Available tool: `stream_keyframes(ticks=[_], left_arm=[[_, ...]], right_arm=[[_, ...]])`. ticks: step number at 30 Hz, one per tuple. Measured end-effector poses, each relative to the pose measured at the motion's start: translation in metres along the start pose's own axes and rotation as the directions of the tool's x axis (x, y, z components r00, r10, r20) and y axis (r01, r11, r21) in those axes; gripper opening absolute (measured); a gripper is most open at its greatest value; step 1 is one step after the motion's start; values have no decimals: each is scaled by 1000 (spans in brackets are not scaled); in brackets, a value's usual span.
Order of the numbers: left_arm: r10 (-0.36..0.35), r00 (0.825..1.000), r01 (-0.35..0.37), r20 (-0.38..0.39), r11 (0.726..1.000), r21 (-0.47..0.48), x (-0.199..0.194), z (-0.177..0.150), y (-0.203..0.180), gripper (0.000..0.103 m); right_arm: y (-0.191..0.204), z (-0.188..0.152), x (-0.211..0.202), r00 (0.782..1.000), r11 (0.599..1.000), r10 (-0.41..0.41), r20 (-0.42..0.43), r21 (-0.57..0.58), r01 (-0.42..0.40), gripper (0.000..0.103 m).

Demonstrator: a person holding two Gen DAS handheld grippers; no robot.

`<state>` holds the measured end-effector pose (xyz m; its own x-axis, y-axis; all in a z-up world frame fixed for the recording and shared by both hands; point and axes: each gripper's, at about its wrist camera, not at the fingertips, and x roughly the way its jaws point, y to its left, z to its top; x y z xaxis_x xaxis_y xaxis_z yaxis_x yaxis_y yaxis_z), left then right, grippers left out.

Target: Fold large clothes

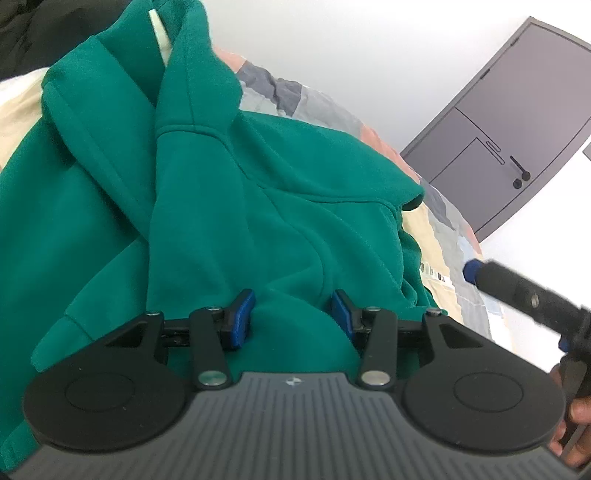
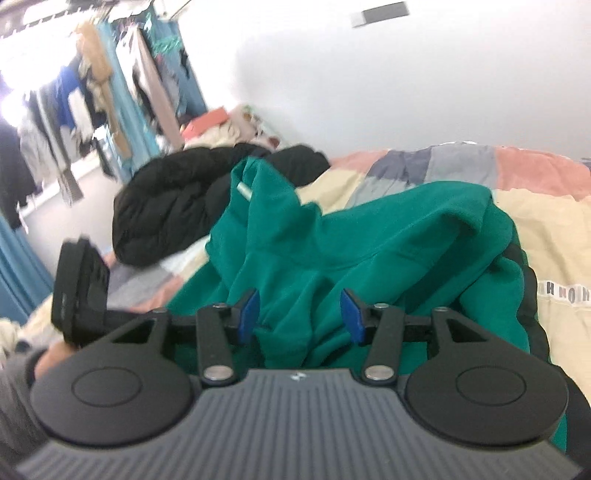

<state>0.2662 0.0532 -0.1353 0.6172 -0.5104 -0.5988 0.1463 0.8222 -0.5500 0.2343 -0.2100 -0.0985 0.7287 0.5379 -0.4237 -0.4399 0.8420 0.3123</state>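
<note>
A large green hoodie [image 1: 229,192] lies rumpled on a patchwork bedspread [image 1: 436,229]; it also shows in the right wrist view [image 2: 369,240]. Its hood and a pale drawstring [image 1: 159,29] point away from me. My left gripper [image 1: 293,314] is open, its blue pads on either side of a fold of green fabric, not closed on it. My right gripper [image 2: 299,314] is open just above bunched green fabric. The right gripper's fingertip [image 1: 476,271] shows at the right in the left wrist view. The left gripper's body [image 2: 79,288] shows at the left in the right wrist view.
A black puffer jacket [image 2: 173,206] lies on the bed behind the hoodie. A grey door [image 1: 509,122] stands beyond the bed. A rack of hanging clothes [image 2: 92,92] stands at the far left. More piled clothes [image 2: 229,129] lie by the wall.
</note>
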Motion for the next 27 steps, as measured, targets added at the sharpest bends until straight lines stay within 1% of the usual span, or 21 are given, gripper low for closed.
stream_keyframes(ticks=[2,5,7,11,14,16,17,18,19,20,21,22,24,27], left_arm=[[-7,1000,7,-5,1000,-3,1,0,-1,51],[-22,1000,21,-16,999,-45,3,1,0,51],[-28,999,27,-17,998,-50,3,0,-1,51],[-21,1000,21,-10,999,-27,4,-3,-6,51],[-17,1000,17,5,1000,-1,2,0,-10,51],[-19,999,19,41,1000,8,-9,3,-10,51],[-10,997,8,73,1000,24,-19,4,-11,51],[-5,993,1,122,999,34,-31,7,-12,53],[-9,984,1,175,999,44,-44,12,-12,59],[-8,976,-4,215,998,56,-53,16,-13,62],[3,969,-20,248,998,66,-61,23,-12,63],[25,963,-45,267,996,71,-65,33,-11,63],[67,960,-85,272,995,55,-66,54,-2,63],[116,957,-126,268,992,21,-49,89,11,63]], right_arm=[[-4,0,4,1000,1000,-6,11,23,6,51],[-5,1,19,999,999,-34,2,5,34,51],[-6,5,31,999,999,-46,0,2,46,51],[-7,15,59,1000,999,-29,0,12,29,52],[-10,12,84,999,999,-35,-39,29,36,51],[-12,2,97,993,997,-75,-90,12,76,50],[-13,-4,101,990,996,-94,-107,1,94,50],[-14,-9,102,987,994,-109,-115,-16,108,50],[-15,-11,102,987,994,-113,-116,-23,111,50],[-16,-13,102,987,994,-112,-116,-17,111,50],[-15,-12,102,987,994,-111,-118,-13,111,50],[-14,-12,102,986,993,-114,-119,-16,113,50],[-12,-12,101,986,993,-117,-119,-23,115,50],[-13,-14,101,987,994,-113,-111,-18,112,50]])
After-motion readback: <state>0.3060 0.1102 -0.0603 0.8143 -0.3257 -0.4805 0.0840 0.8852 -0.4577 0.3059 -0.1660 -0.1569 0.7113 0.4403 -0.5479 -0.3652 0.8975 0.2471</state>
